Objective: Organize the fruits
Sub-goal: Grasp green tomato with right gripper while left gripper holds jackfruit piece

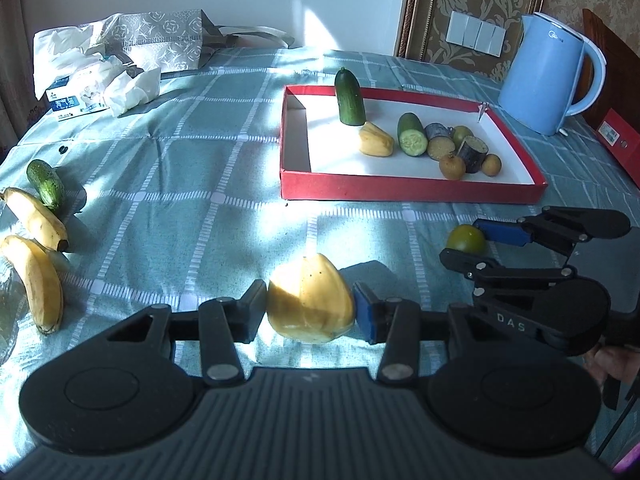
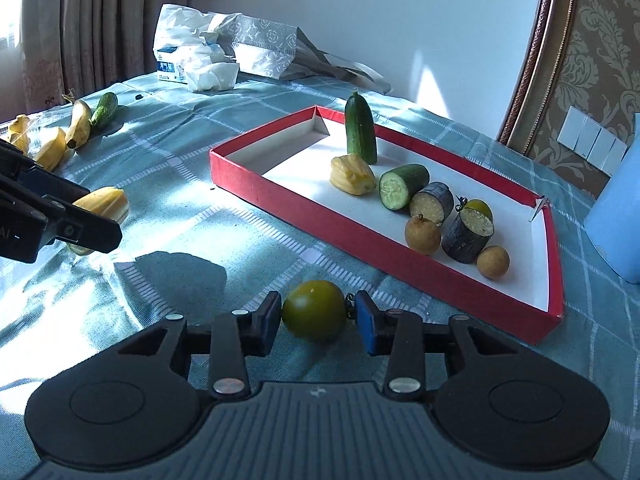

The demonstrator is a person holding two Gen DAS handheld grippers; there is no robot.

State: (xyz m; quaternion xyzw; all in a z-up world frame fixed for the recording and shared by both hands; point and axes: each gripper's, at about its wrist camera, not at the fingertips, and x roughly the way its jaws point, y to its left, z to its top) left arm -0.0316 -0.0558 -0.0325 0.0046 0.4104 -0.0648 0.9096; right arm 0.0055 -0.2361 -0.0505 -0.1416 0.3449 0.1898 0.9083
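Left gripper (image 1: 310,307) clamps a ridged, pale yellow fruit piece (image 1: 311,304), sunlit on top, just above the checked tablecloth (image 1: 180,184). Right gripper (image 2: 316,316) squeezes a round green tomato (image 2: 314,309), glossy, olive-toned. Beyond sits the red tray (image 2: 384,276) with cucumbers, sugarcane chunks and small brown fruits; far left lie bananas (image 1: 38,248) and another cucumber (image 1: 45,183)

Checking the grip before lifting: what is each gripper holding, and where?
Left gripper pinches the yellow fruit piece by its sides. Right gripper brackets the green tomato at its sides; firm contact cannot be told.
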